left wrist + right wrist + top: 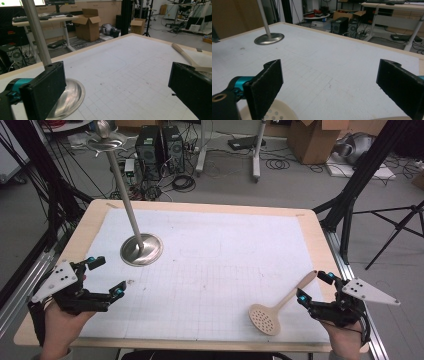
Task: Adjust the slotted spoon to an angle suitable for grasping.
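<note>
1. My right gripper [311, 287] hangs wide open and empty, jaws spread on either side of the handle of the slotted spoon [276, 308]. The spoon lies flat on the table [200, 205], its perforated bowl just below and to the near side of my left-hand jaw in the right gripper view, its handle running up past my jaws. If I close from here without dropping lower, I think the pads pass over the thin handle and catch nothing.

2. The handle is slim and lies flush on the white mat [210, 270]. Coming down too steeply could jam a jaw tip into the mat, or push the spoon sideways before I close.

3. The spoon sits near the table's right edge, just beside my right hand [345, 340]. A clumsy nudge outward could slide it toward that edge.

4. Gripping far up the handle leaves the broad bowl hanging out as a lever; I expect it to swing or twist in the pads once lifted.

5. My left gripper [107, 276] is also released, holding nothing, with the metal stand [141, 249] just ahead of its left jaw and the spoon well apart to its right. Moving it forward carelessly could knock the stand's base or pole, and the top-heavy dish up there could tip.
</note>
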{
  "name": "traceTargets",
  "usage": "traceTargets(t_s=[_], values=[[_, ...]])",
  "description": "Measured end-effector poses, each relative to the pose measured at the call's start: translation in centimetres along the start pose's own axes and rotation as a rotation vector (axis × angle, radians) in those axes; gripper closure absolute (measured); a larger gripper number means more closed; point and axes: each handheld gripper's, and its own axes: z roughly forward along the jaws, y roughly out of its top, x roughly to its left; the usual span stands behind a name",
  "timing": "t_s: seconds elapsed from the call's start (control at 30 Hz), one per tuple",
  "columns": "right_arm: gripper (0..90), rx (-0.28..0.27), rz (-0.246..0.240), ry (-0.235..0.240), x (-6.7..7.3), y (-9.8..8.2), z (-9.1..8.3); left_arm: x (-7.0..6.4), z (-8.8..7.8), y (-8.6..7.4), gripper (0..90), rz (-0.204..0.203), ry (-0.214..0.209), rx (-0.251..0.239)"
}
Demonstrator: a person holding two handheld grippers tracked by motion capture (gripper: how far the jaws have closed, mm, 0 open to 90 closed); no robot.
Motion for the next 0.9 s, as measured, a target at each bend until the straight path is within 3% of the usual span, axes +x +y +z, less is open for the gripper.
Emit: traceTargets(t_s=[0.1, 0.23, 0.4, 0.53, 0.6, 0.67, 0.9], values=[[15.6, 0.005, -0.015, -0.003, 0.0, -0.2, -0.2, -0.1, 0.2, 0.0, 1.7, 0.006, -0.003, 0.004], [19.1, 0.016, -0.009, -0.008, -0.1, -0.3, -0.4, -0.1, 0.2, 0.0, 1.7, 0.008, -0.006, 0.002], [30.7, 0.015, 0.019, 0.012, -0.7, -1.0, -0.4, 0.0, 0.2, 0.0, 1.7, 0.002, -0.003, 0.001], [36.2, 0.021, 0.012, 0.018, -1.0, -1.3, -0.4, 0.0, 0.3, -0.1, 1.7, 0.004, -0.001, 0.007], [44.5, 0.029, 0.032, 0.029, -1.2, -1.6, -0.3, 0.0, 0.3, -0.2, 1.8, 0.003, -0.003, 0.009], [45.6, 0.03, 0.045, 0.033, -1.2, -1.7, -0.3, 0.0, 0.2, -0.2, 1.7, 0.001, -0.004, 0.007], [59.7, 0.062, 0.046, 0.045, -1.3, -2.1, 0.0, 0.2, -0.1, -0.2, 1.8, -0.001, 0.004, 0.003]])
